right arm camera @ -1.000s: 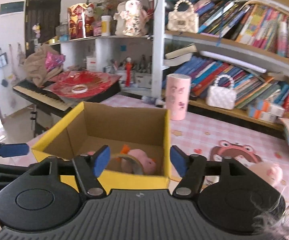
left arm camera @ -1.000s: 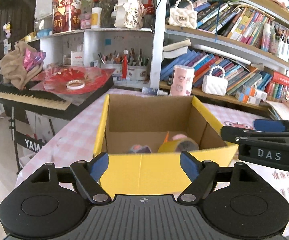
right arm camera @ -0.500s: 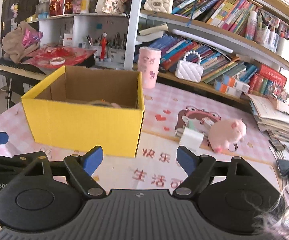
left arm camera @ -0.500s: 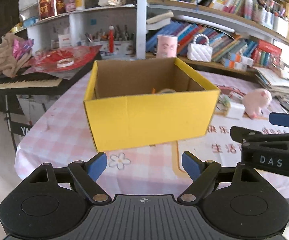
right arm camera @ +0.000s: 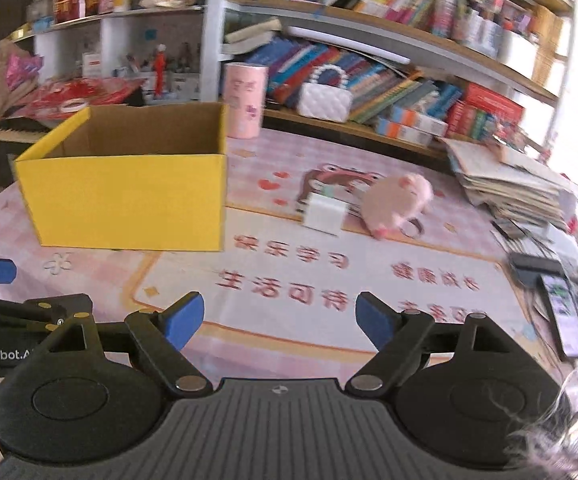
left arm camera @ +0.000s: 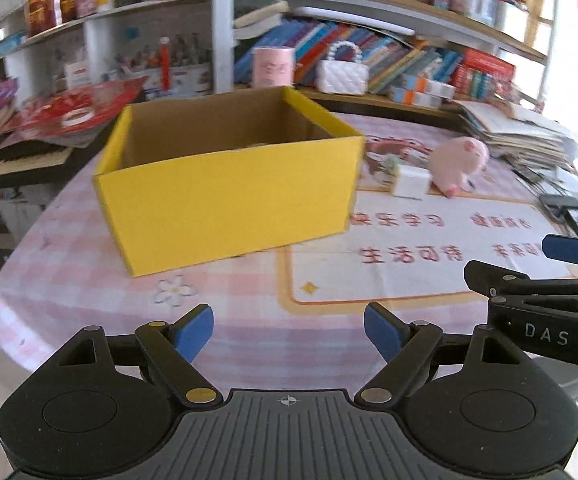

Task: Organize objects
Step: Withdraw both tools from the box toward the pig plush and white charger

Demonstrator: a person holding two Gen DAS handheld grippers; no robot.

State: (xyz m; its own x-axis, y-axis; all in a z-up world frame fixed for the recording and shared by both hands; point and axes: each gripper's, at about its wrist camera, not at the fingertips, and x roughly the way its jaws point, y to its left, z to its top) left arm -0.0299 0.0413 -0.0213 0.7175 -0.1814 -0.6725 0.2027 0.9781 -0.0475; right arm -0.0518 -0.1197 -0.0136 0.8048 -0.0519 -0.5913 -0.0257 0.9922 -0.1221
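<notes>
Left gripper [left arm camera: 288, 328]: blue pads spread apart, nothing between them, held above the near edge of the table [left arm camera: 89, 280]. Right gripper [right arm camera: 279, 314]: likewise spread and empty, above the printed mat [right arm camera: 329, 280].

Yellow cardboard box [right arm camera: 129, 196]: open top, on the table's left part, well ahead of both grippers; contents mostly hidden by its front wall.

Pink plush pig [right arm camera: 397, 202]: on the mat, right of the box, lying on its side. Small white box [right arm camera: 325, 214]: just beside the pig, possibly touching it; blur prevents certainty.

Step in hand, as judged: fetch a loose item for the box. The right gripper sits nearer; approach the pig from above, close across its soft body, lift clear over the box wall.

Obstructions: white box crowds the pig's left flank. Pink cylinder [right arm camera: 245, 100] behind the box; paper stack [right arm camera: 509, 184] and phone [right arm camera: 565, 312] at right.
</notes>
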